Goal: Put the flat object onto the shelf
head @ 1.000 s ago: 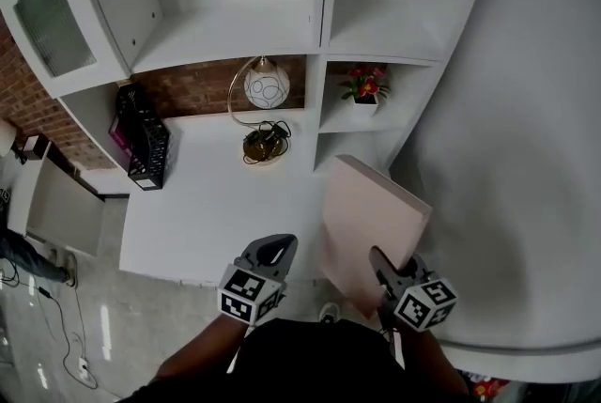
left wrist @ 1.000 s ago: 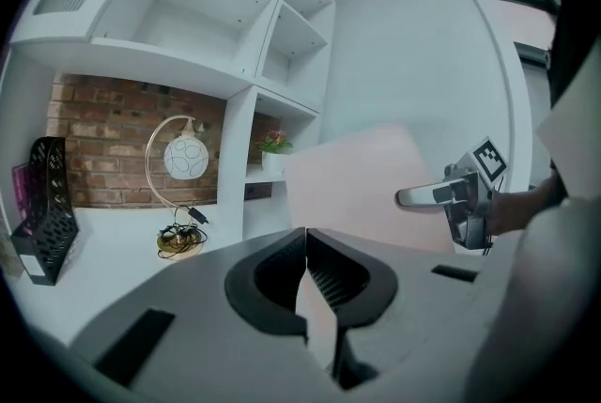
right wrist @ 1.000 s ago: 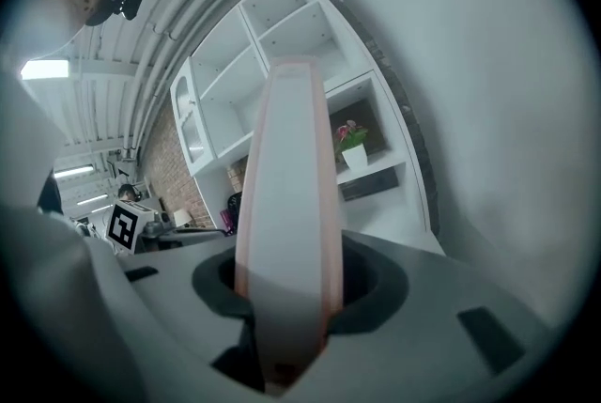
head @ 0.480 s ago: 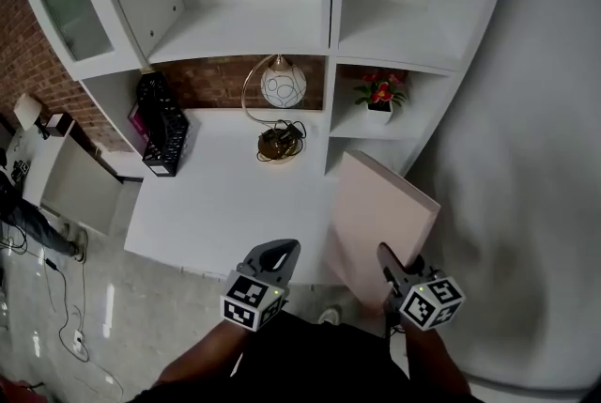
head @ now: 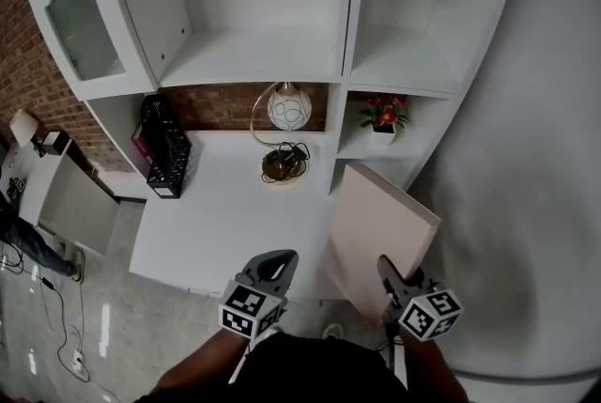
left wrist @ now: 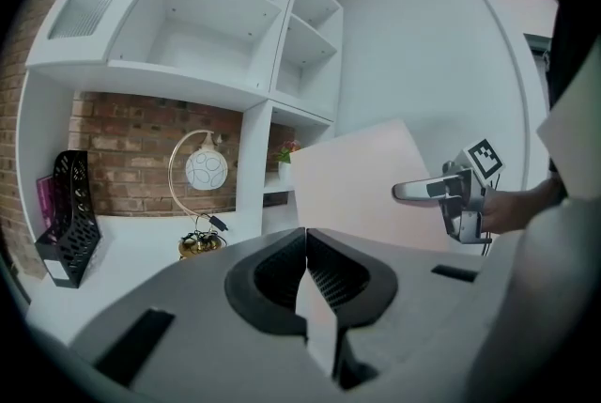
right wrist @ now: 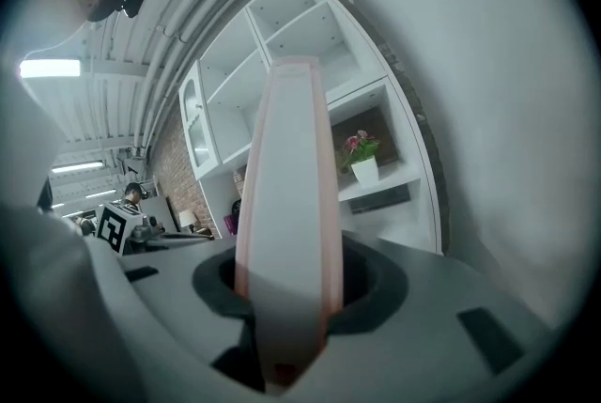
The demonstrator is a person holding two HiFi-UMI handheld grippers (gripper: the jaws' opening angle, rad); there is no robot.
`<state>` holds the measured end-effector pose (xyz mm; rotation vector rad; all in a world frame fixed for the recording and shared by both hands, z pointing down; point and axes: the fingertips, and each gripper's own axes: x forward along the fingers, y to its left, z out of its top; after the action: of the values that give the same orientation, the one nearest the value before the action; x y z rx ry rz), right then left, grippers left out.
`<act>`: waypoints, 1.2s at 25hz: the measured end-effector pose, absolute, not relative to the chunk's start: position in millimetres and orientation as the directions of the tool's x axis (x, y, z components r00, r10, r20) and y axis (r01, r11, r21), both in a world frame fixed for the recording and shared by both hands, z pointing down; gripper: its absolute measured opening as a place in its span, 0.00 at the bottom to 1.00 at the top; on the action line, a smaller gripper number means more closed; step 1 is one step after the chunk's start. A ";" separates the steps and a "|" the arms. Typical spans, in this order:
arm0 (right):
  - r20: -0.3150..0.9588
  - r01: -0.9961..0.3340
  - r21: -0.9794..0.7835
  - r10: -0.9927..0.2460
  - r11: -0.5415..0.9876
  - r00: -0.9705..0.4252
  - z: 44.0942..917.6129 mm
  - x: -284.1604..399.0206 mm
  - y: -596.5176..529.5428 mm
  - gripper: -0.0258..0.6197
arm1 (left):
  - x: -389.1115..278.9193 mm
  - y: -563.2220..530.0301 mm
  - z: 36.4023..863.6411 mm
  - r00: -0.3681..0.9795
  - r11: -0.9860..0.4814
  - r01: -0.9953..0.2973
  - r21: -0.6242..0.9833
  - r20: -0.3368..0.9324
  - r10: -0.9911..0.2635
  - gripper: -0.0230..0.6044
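Right gripper [head: 387, 274] pinches the near edge of the flat pale-pink rectangular board [head: 376, 227], which stands on edge before the far white shelf unit [head: 343, 63]; left gripper [head: 274, 262], jaws pressed together, hangs to its left.

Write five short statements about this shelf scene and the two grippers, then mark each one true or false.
1. The right gripper is clamped on the pale pink flat board. True.
2. The left gripper grips the board too. False: its jaws are together with nothing between them, and it is apart from the board.
3. The red flowers in a white pot stand in the small right-hand compartment. True.
4. The black mesh file rack sits on an upper shelf. False: it stands at the left of the white desktop, below the shelves.
5. The white globe lamp stands on the desktop in front of the brick backing. True.
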<state>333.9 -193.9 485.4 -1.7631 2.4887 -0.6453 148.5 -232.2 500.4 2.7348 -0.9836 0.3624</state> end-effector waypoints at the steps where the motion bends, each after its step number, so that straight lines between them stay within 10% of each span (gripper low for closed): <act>1: 0.209 -0.902 -0.338 -0.913 0.269 -0.351 482.5 332.2 -194.4 0.30 | 145.6 -234.3 498.3 0.749 -0.758 -0.643 0.109 0.296 -0.592 0.04; 20: 0.176 -0.963 -0.206 -0.961 0.174 -0.212 450.8 298.1 -169.9 0.29 | 100.6 -233.9 505.2 0.811 -0.828 -0.552 0.102 0.297 -0.504 0.04; 30: -0.054 -0.970 -0.047 -0.971 0.237 -0.235 296.0 346.9 -210.2 0.29 | 112.6 -264.2 477.4 0.768 -0.787 -0.616 0.048 0.261 -0.585 0.04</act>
<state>346.9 -210.2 296.0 -1.8974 2.4136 -0.0053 112.6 -264.2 477.4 2.8296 -0.9653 0.3524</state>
